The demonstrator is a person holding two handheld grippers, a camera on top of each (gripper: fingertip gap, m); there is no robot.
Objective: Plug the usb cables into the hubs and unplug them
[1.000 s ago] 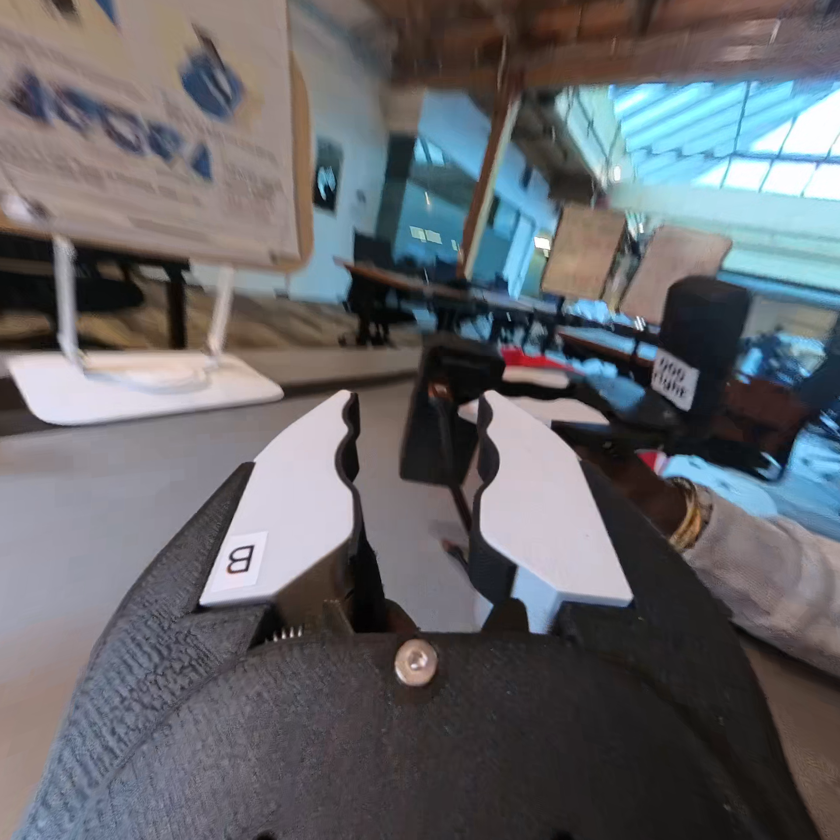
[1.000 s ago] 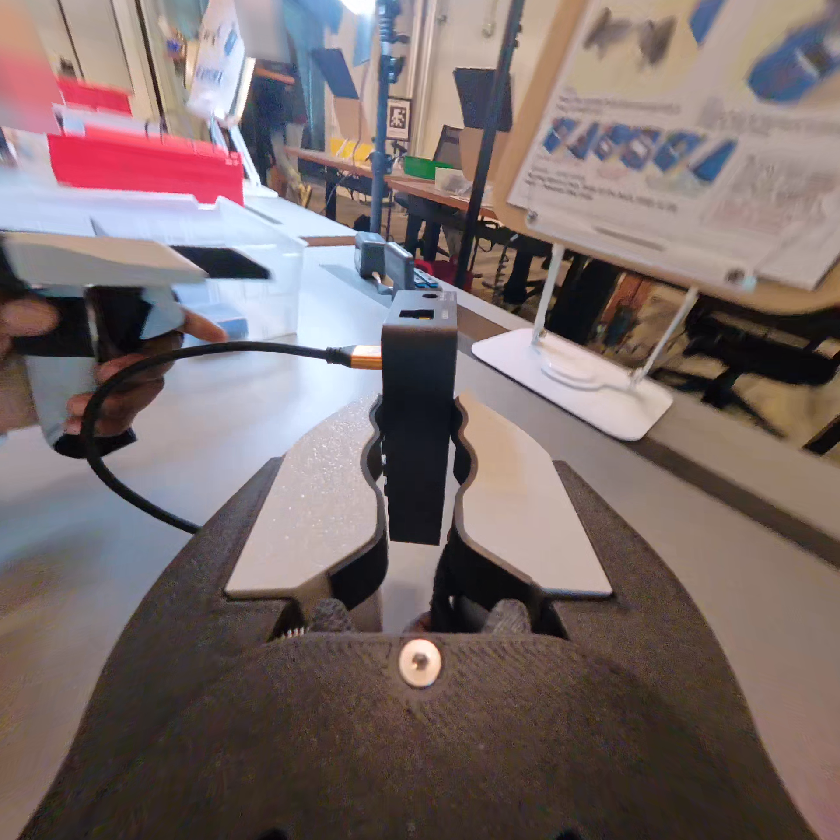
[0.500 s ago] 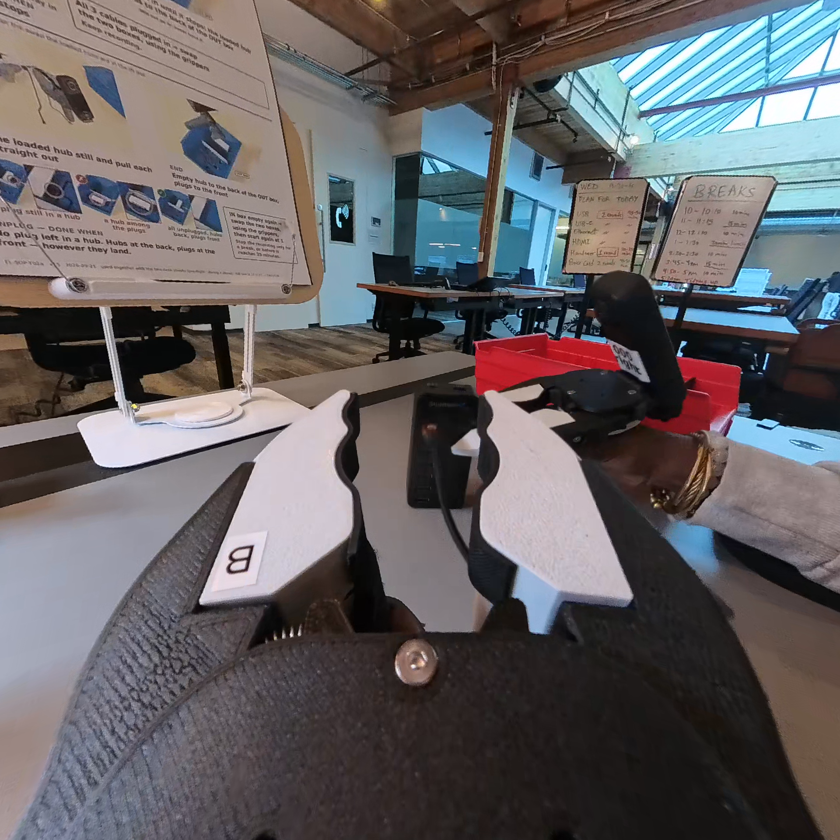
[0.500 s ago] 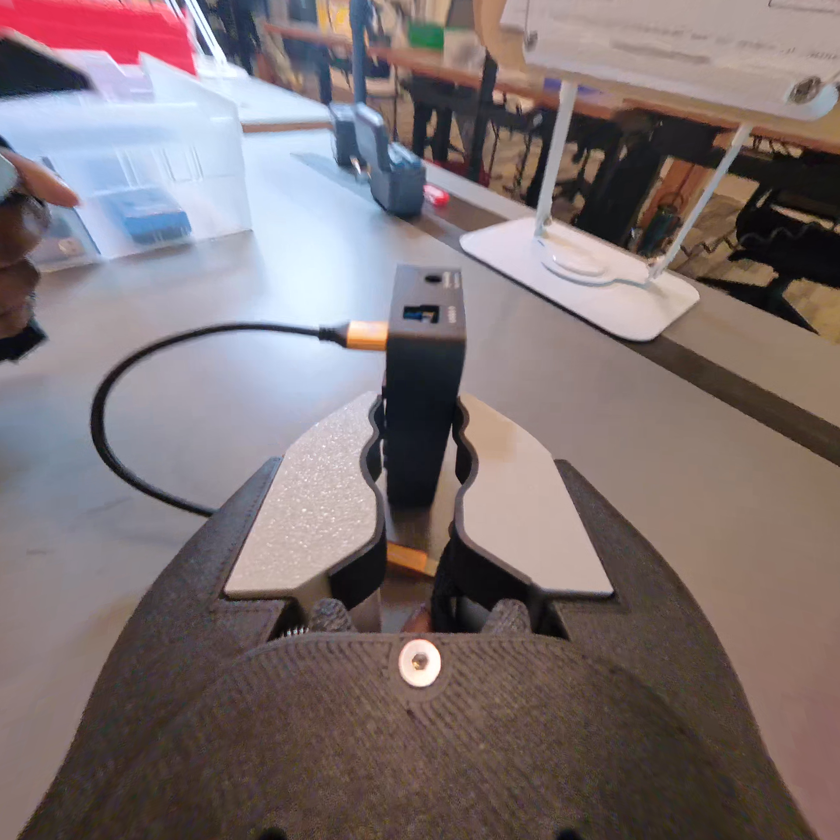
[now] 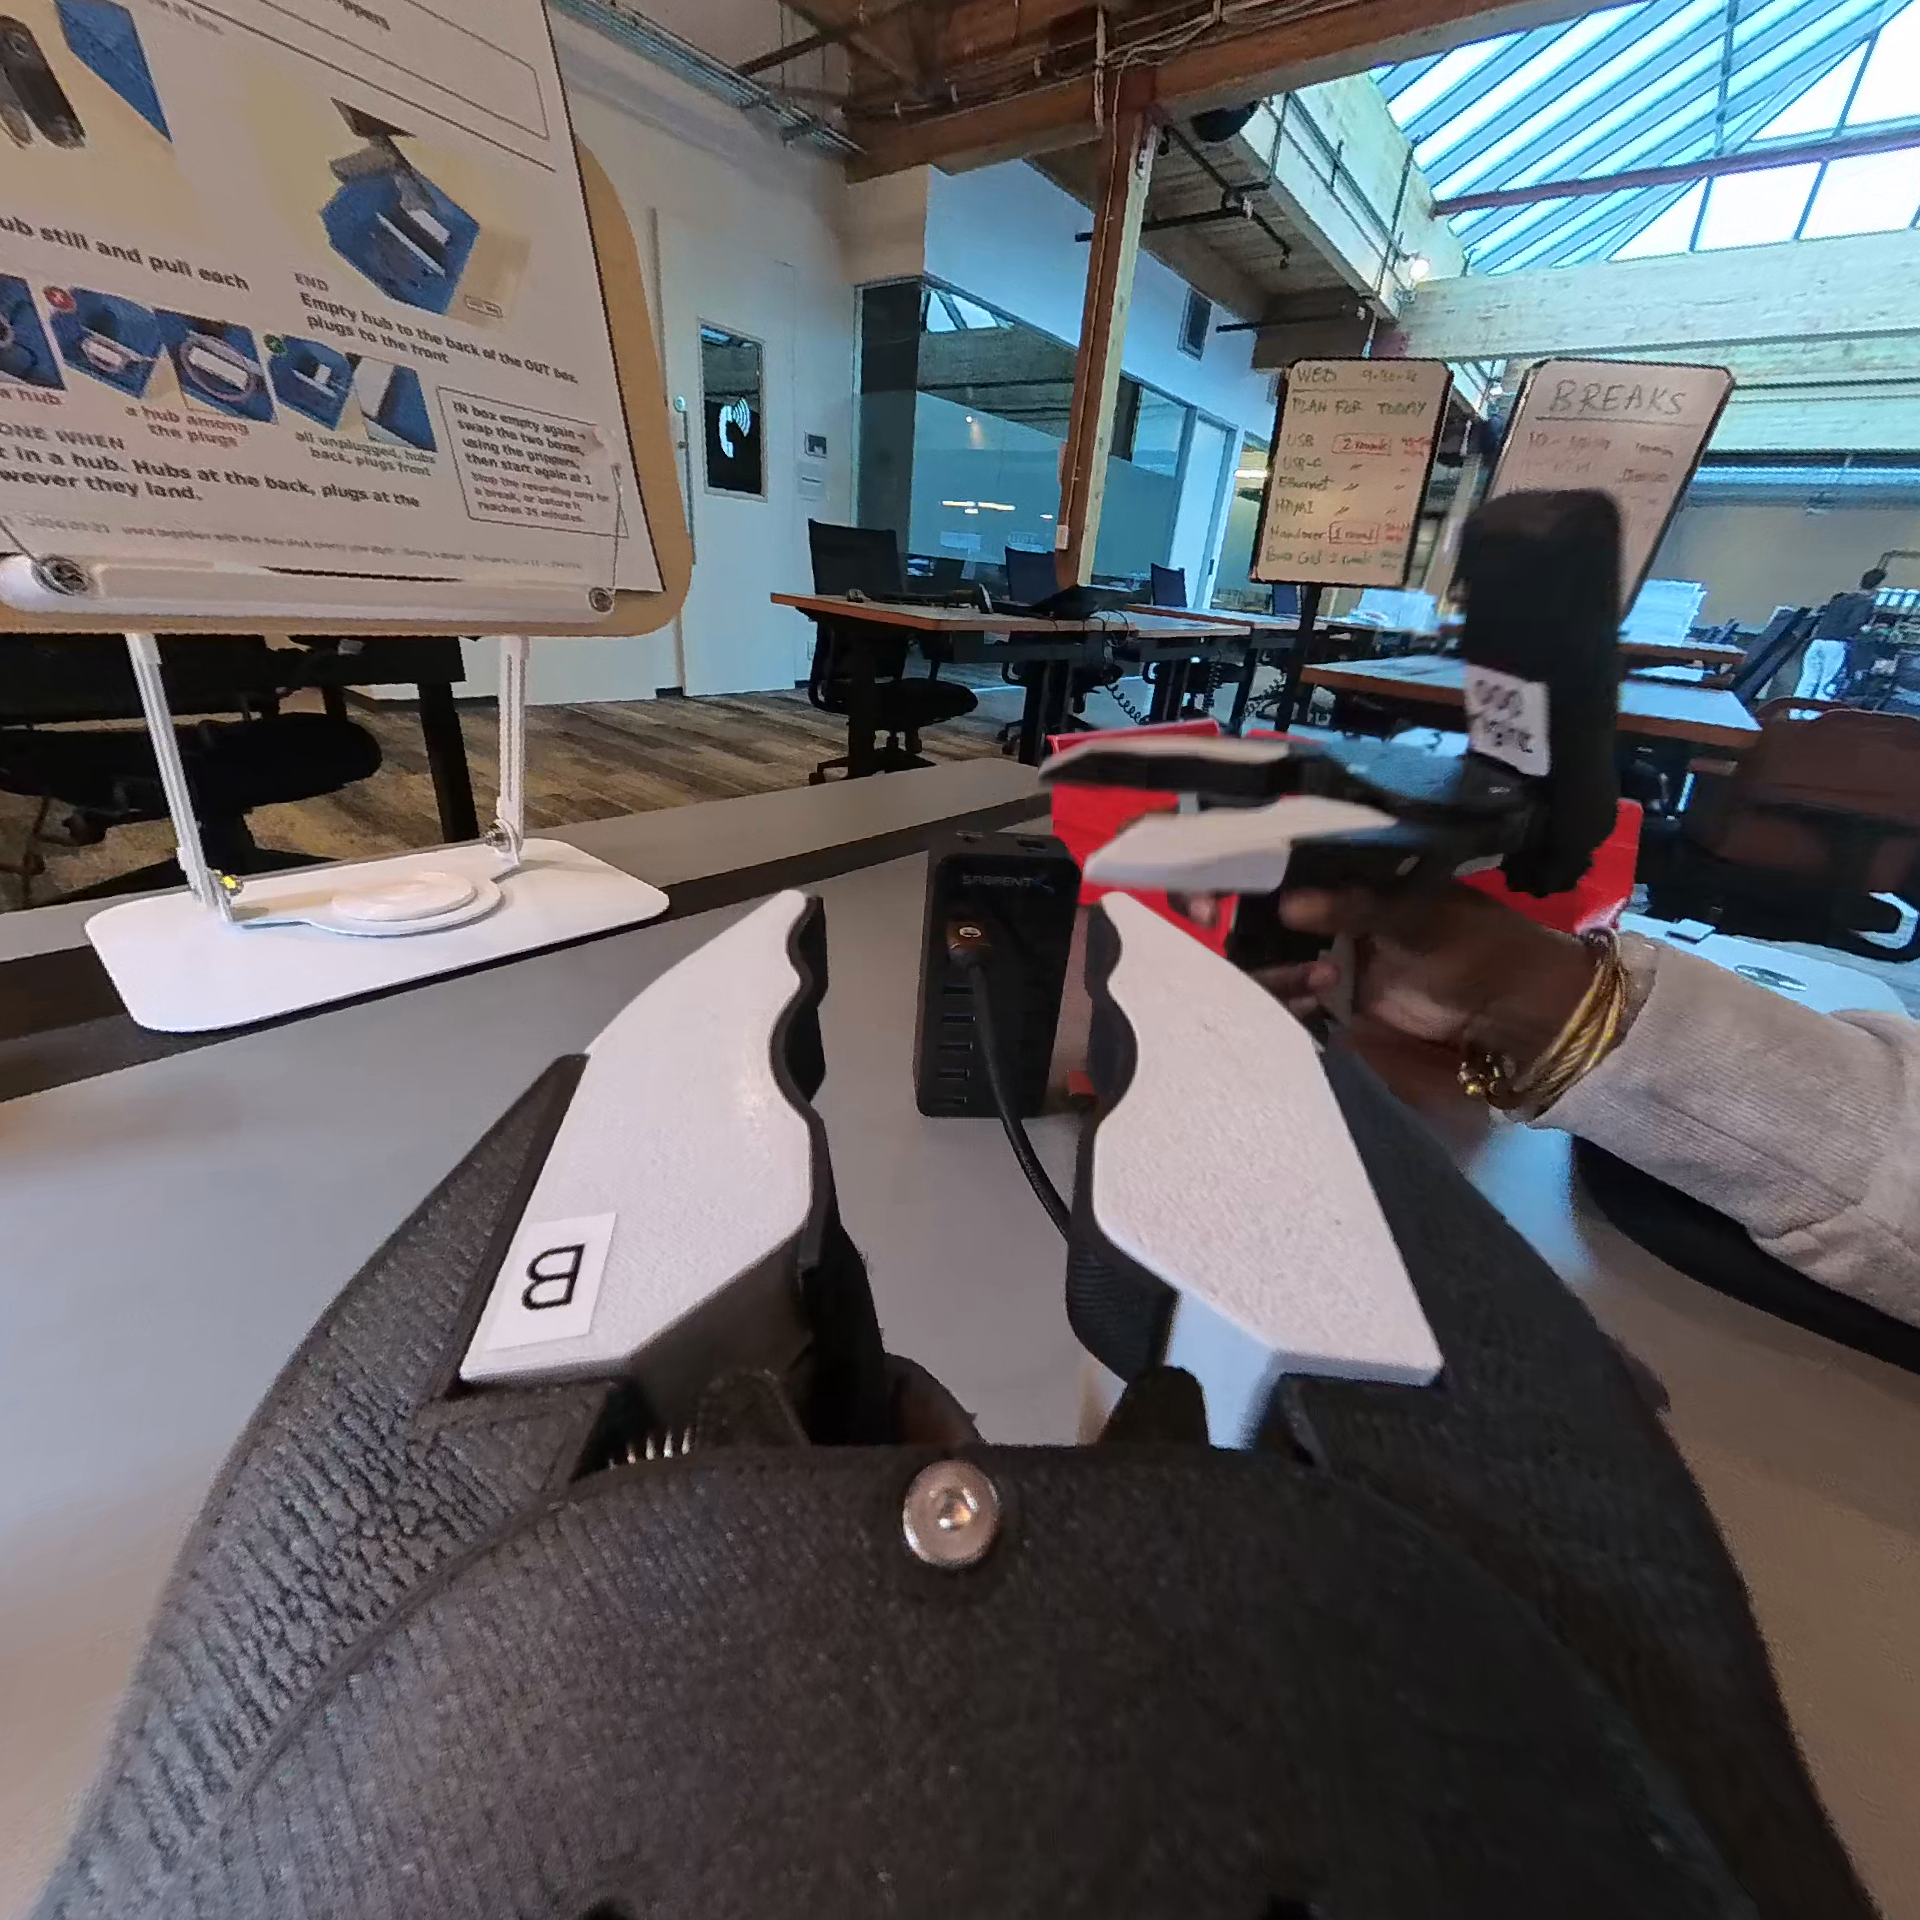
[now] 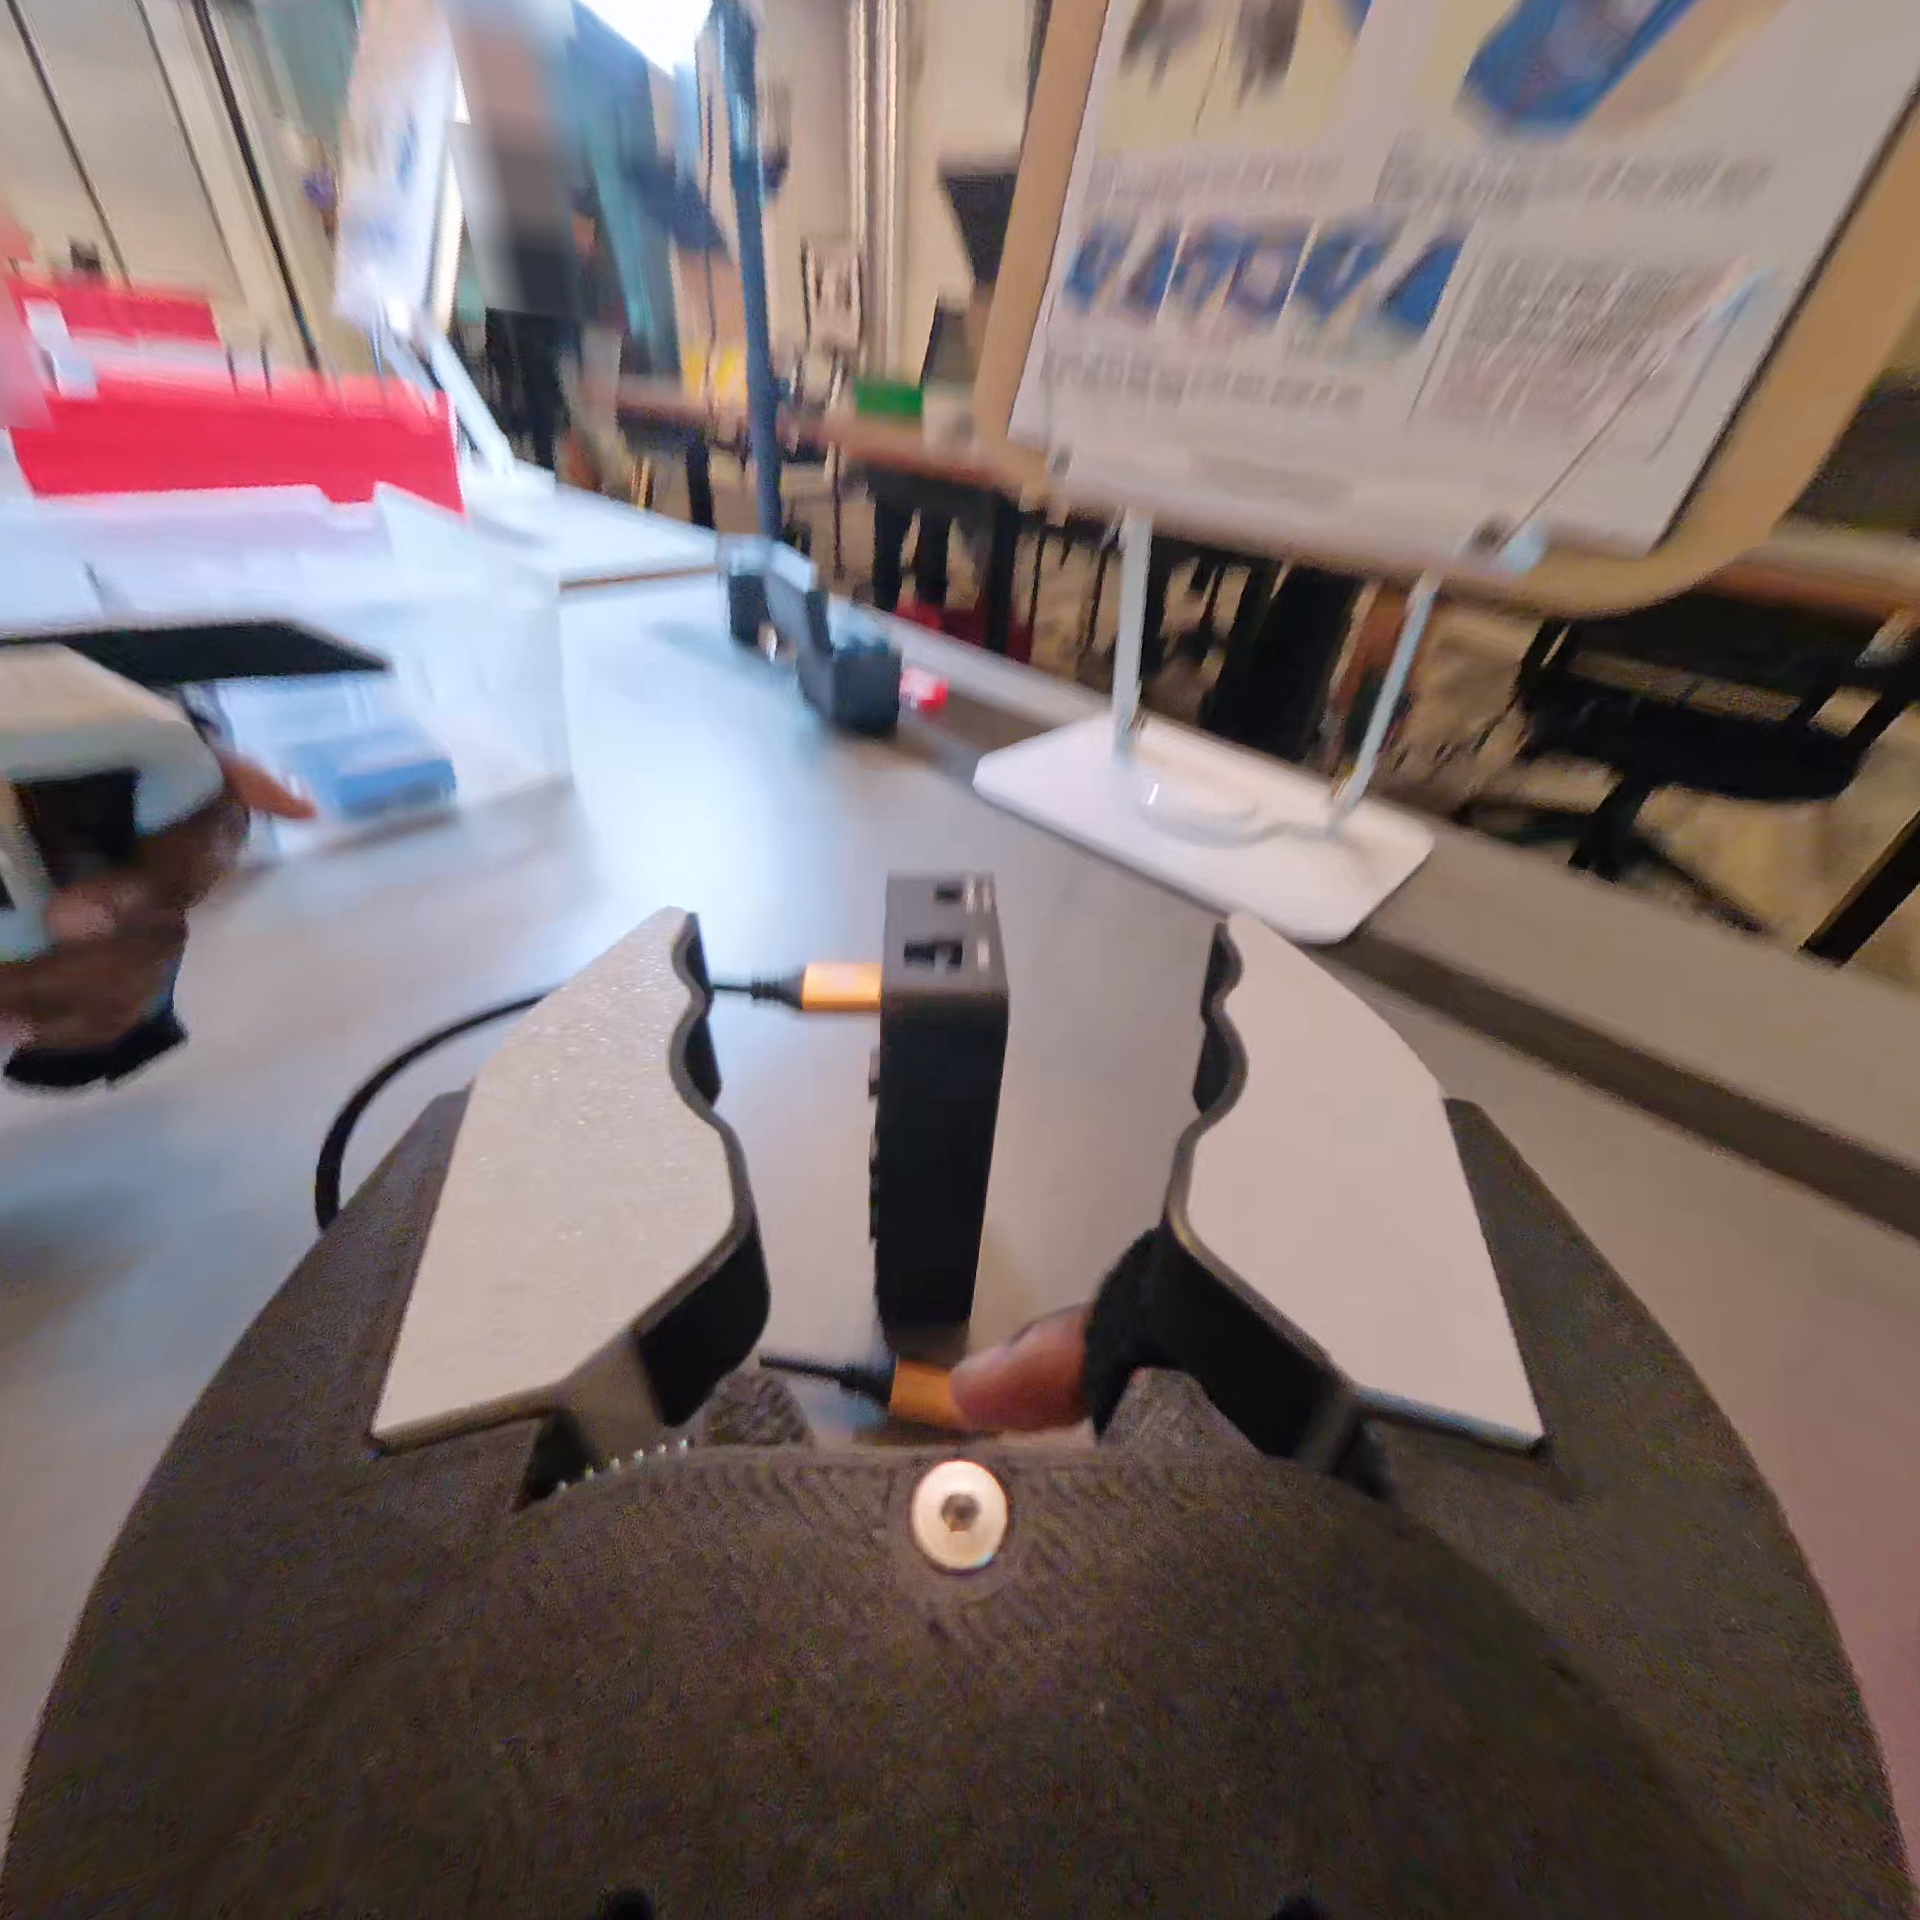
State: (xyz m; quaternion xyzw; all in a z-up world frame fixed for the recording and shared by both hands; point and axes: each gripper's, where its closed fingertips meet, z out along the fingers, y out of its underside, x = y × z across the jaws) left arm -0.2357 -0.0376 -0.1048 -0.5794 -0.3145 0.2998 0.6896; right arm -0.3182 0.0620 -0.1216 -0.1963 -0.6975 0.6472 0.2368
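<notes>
A white stand (image 5: 353,925) carrying an instruction sheet (image 5: 281,301) is sitting at the far left of the grey table (image 5: 208,1195) in the left wrist view. Right of it the left gripper (image 5: 956,935) is pointing across the table with its white fingers (image 5: 696,1132) standing moderately apart and nothing held between them. Just beyond the gap the black USB hub (image 5: 992,977) is standing on its edge on the table, with a black cable (image 5: 1013,1112) plugged into its upper port and running back toward the camera. Farther right, the right gripper (image 5: 1174,821) is hovering just above and beside the hub, carried by a hand (image 5: 1444,977) wearing gold bangles, in front of a red bin (image 5: 1132,748). In the blurred right wrist view, a clear plastic box (image 6: 416,686) is sitting at the far left; the right gripper's (image 6: 951,935) fingers are spreading wide on either side of the USB hub (image 6: 940,1091), not touching it. An orange-collared plug (image 6: 836,987) is sitting in the hub's left face, and a second orange plug (image 6: 925,1392) is lying at its near end beside a fingertip (image 6: 1023,1382).
</notes>
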